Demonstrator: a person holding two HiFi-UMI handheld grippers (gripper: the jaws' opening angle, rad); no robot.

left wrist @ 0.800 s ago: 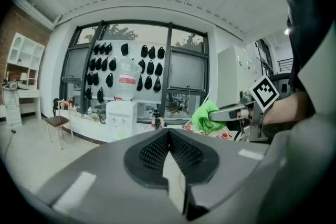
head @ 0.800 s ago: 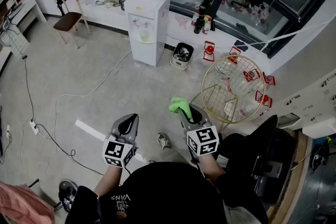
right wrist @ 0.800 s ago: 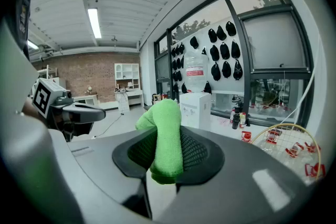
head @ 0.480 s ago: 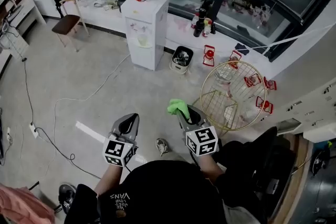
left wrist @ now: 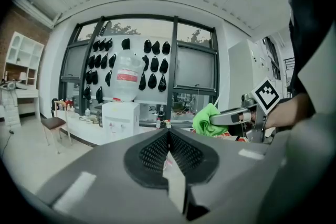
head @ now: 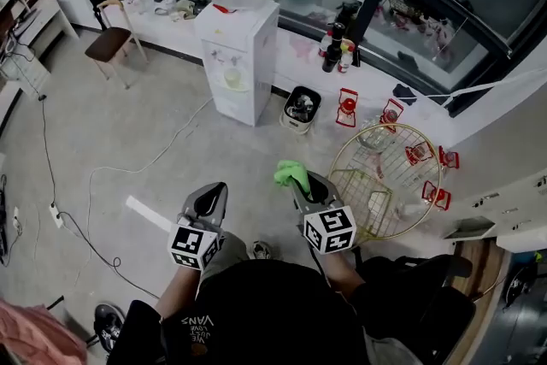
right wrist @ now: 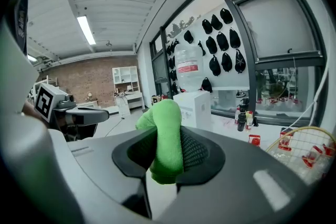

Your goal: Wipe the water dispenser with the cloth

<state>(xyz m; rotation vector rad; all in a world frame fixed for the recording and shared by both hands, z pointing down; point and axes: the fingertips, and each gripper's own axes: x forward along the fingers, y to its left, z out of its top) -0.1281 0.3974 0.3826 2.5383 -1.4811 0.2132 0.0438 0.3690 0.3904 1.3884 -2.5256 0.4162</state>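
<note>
The water dispenser (head: 237,55) seemed slightly nearer than a moment before, yet stood well apart, so wiping had not begun. Far from it, the left gripper (head: 214,193) had its jaws pressed together, empty; the right gripper (head: 300,180) clamped the green cloth (head: 288,172).

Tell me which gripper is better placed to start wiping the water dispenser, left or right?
Right. The right gripper is shut on the green cloth, while the left gripper is shut and empty. The water dispenser stands farther ahead, out of contact with both.
</note>
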